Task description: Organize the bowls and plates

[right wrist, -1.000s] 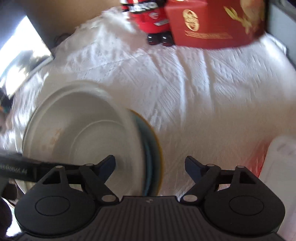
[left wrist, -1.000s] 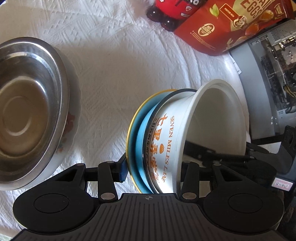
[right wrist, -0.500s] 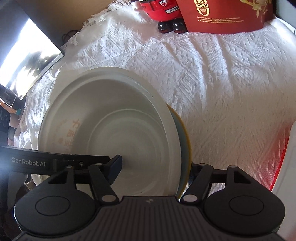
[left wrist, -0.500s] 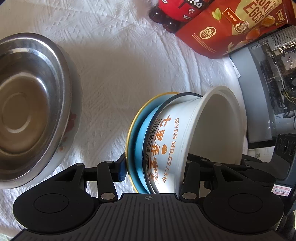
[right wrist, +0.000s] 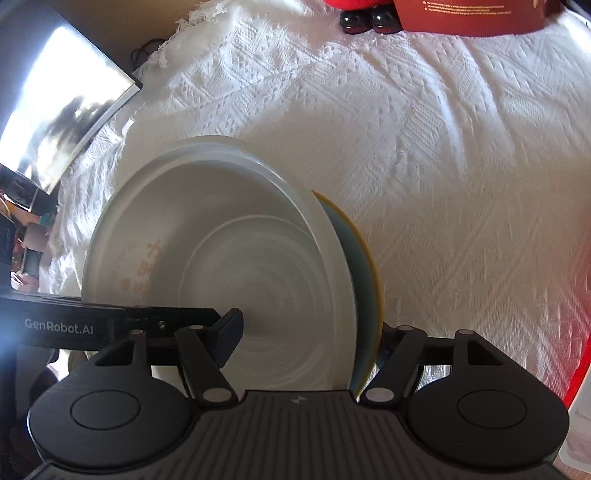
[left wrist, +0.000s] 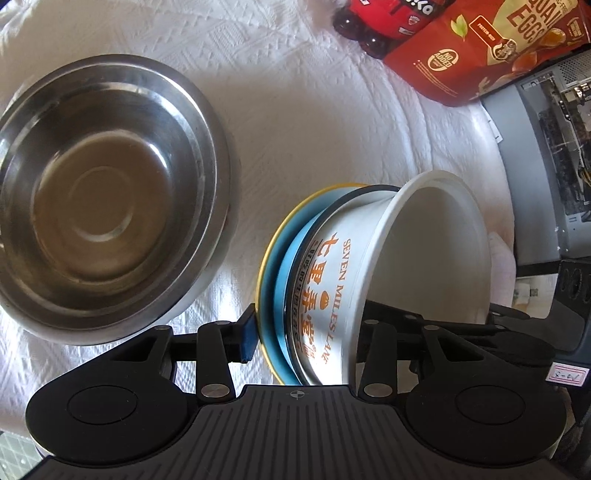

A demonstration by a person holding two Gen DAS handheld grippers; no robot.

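Near centre of the white cloth (left wrist: 295,122), both grippers are clamping the tilted stack: left gripper (left wrist: 306,332) closing on the white printed plastic bowl (left wrist: 424,258) w/ blue yellow-rimmed plate (left wrist: 275,273), right gripper (right wrist: 310,332) opening a bit but gripping. Next: carrying it to the steel bowl (left wrist: 103,199), far left.

A lived-in home. White woven cloth (right wrist: 424,155) underfoot of everything, snack bag (left wrist: 491,44) at one o'clock. Open computer case (left wrist: 554,155) at three.

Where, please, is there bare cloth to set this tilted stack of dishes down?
Bare white tablecloth spreads right of the stack, up to the red packet. A narrower strip runs between the steel bowl and the packet. It is crowded at the steel bowl and the grey case.
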